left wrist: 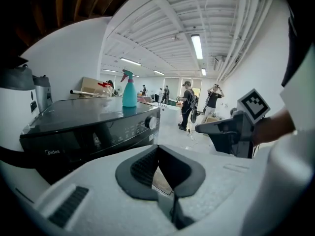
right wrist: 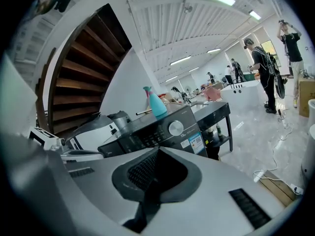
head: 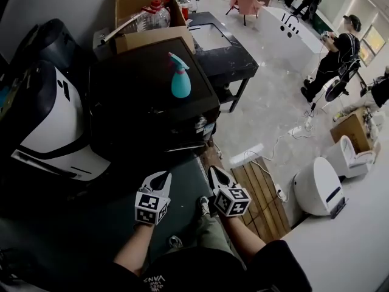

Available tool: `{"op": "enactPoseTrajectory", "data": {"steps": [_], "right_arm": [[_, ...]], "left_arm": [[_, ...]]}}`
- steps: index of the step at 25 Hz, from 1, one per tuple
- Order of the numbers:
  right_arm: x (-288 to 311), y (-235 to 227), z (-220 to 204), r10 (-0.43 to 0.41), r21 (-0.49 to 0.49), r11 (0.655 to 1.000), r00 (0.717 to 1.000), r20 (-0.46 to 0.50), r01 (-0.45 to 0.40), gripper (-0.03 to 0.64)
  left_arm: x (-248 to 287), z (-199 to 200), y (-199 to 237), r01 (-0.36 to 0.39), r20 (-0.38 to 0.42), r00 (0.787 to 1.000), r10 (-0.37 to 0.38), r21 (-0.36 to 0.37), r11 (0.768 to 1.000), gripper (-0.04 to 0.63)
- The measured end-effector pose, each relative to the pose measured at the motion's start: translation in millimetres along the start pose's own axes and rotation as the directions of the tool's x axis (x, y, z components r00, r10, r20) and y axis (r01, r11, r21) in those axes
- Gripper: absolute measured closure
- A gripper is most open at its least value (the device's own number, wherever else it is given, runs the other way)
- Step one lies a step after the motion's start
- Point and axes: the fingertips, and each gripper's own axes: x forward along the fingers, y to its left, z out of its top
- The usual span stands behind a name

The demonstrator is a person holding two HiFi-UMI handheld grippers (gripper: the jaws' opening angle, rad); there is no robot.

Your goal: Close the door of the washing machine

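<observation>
The black front-loading washing machine (head: 146, 96) stands in front of me, and a teal spray bottle (head: 179, 76) rests on its top. Its control panel and round knob (left wrist: 151, 123) show in the left gripper view, and the knob (right wrist: 175, 128) also shows in the right gripper view. The door itself is lost in the dark front in every view. My left gripper (head: 161, 176) and right gripper (head: 214, 170) hover side by side before the machine's lower front, touching nothing. Both are shut and empty. The left gripper (left wrist: 158, 147) sees the right gripper (left wrist: 203, 129) beside it. In its own view the right gripper (right wrist: 156, 152) points towards the panel.
A cardboard box (head: 149, 17) with bottles sits behind the machine, beside a black table (head: 228, 53). A white and black appliance (head: 45, 120) stands at the left. A wooden pallet (head: 261, 190), cables and a white rounded unit (head: 317, 186) lie on the floor at the right. People stand far back.
</observation>
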Motion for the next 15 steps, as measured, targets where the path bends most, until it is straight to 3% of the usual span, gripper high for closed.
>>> {"op": "enactPoseTrajectory", "data": {"steps": [8, 15], "right_arm": [[-69.6, 56.9, -1.9, 0.036, -0.034, 0.999, 0.998, 0.057, -0.035, 0.617], [-118.2, 88.3, -14.5, 0.032, -0.098, 0.995, 0.995, 0.09, -0.023, 0.617]], "left_arm": [[-70.2, 4.7, -30.7, 0.061, 0.037, 0.997, -0.063, 0.063, 0.996, 0.584], [-123.7, -2.0, -42.8, 0.065, 0.074, 0.995, -0.071, 0.076, 0.995, 0.584]]}}
